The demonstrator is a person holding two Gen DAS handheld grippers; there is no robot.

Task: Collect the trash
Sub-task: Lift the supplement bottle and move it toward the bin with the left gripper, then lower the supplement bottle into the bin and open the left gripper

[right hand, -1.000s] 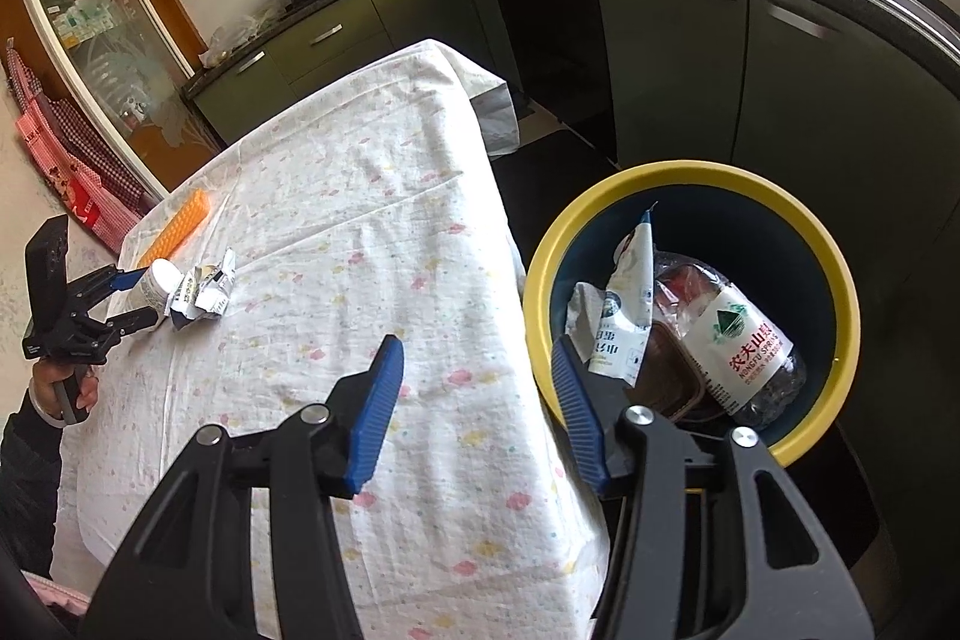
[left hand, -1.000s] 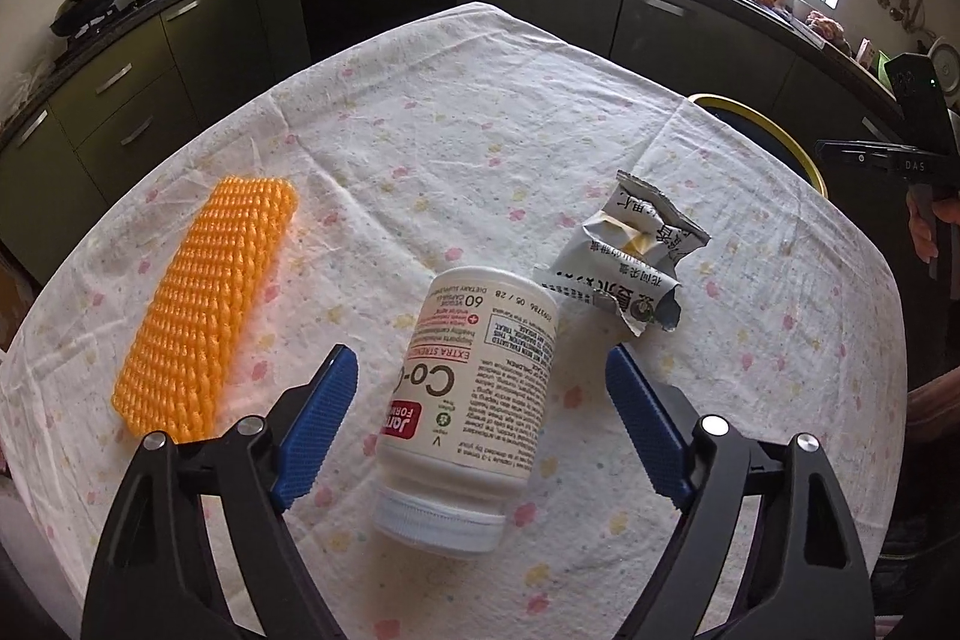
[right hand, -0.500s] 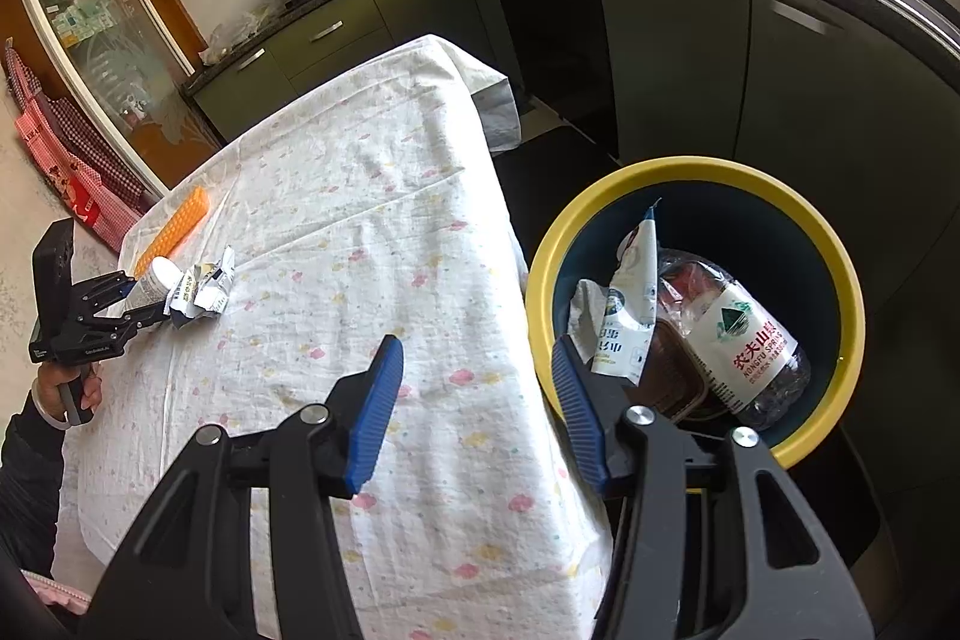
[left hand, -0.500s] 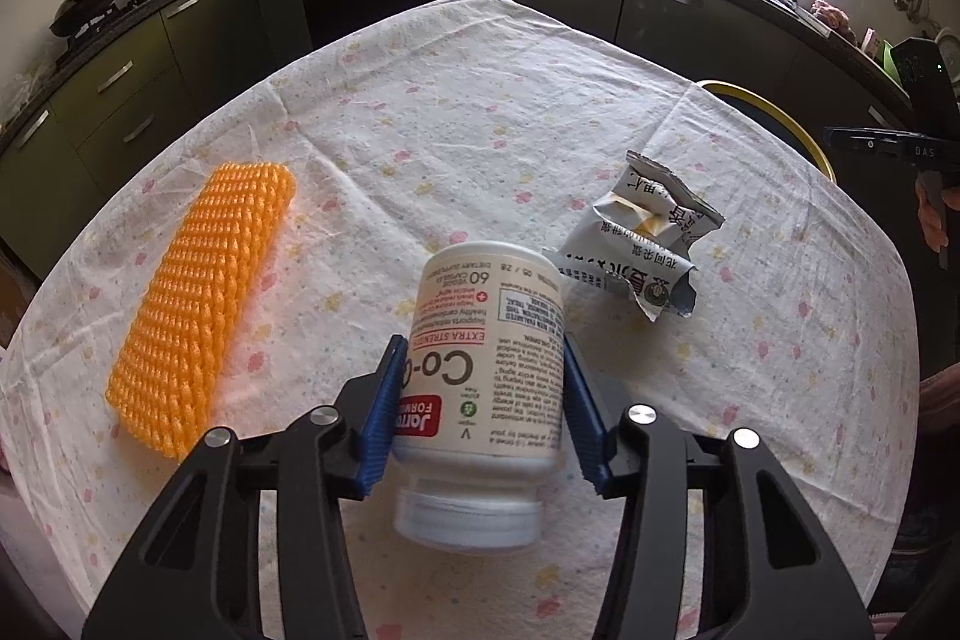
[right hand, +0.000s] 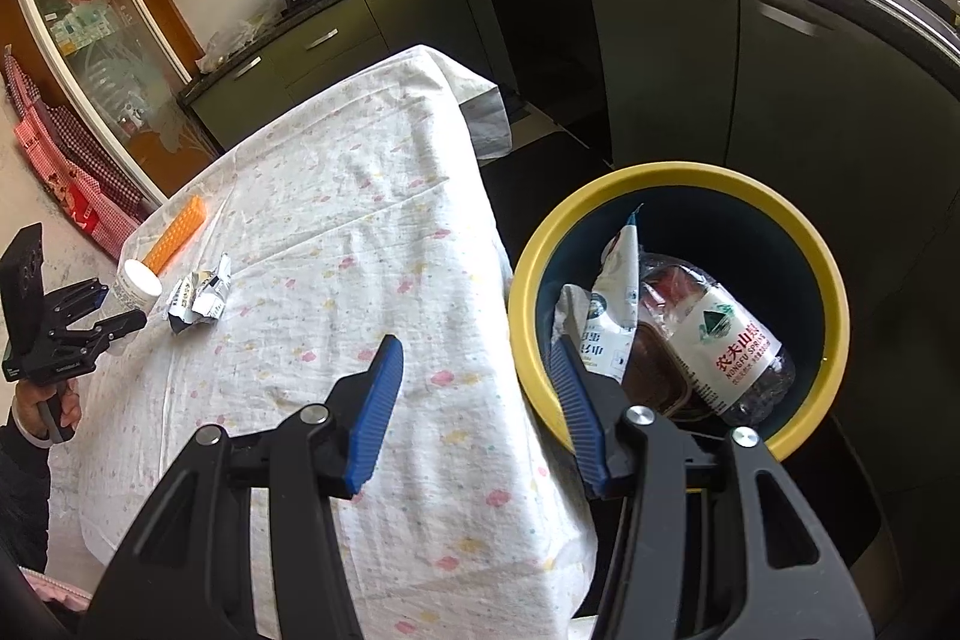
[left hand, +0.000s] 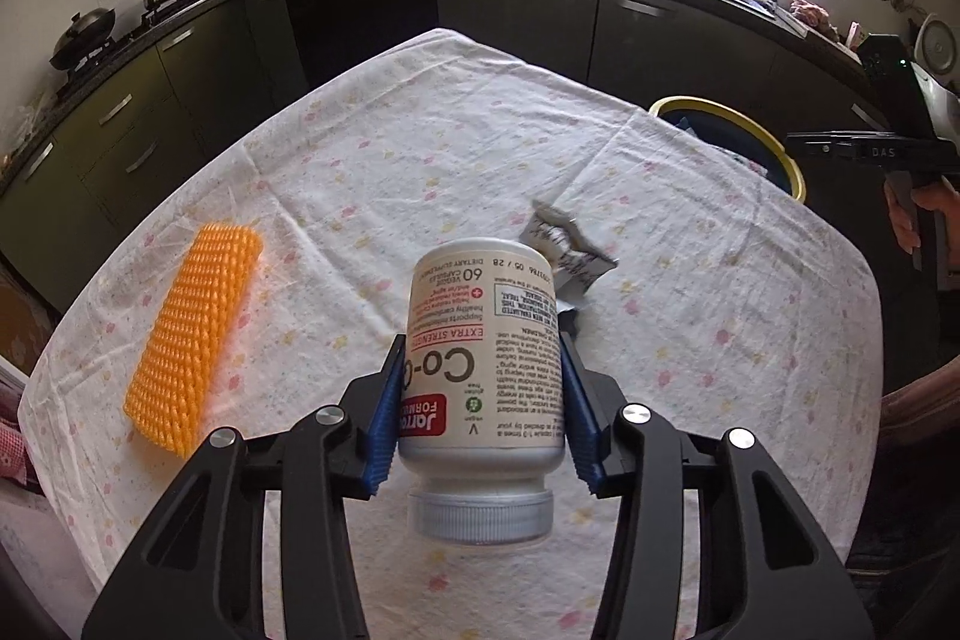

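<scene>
You're pinching the bottle [left hand: 485, 364] w/ the left gripper [left hand: 480, 412], jaws pressing on both sides of its body, cap end toward the camera, base pointing out across the worktop [left hand: 420, 148]. Gripping it mid-body is probably keeping it balanced for the carry to the bin [right hand: 678, 304]. Bottle is looking lifted off the cloth, though how far clear can't be told. It's a white plastic supplement bottle, ribbed white cap on, label in red & black print reading upside down from your side; rigid, smooth, likely light if empty, so it could be slipping if the pinch eases. Right gripper [right hand: 474, 400] is hanging over the worktop edge next to the bin, jaws spread w/ nothing between them, likely waiting its turn. Bin is sitting on the floor just beside the worktop, already holding a water bottle [right hand: 726, 352] & wrappers. Crumpled wrapper [right hand: 201, 293] is lying near the bottle, orange mesh [left hand: 195, 334] off to the left, both not yet collected.
</scene>
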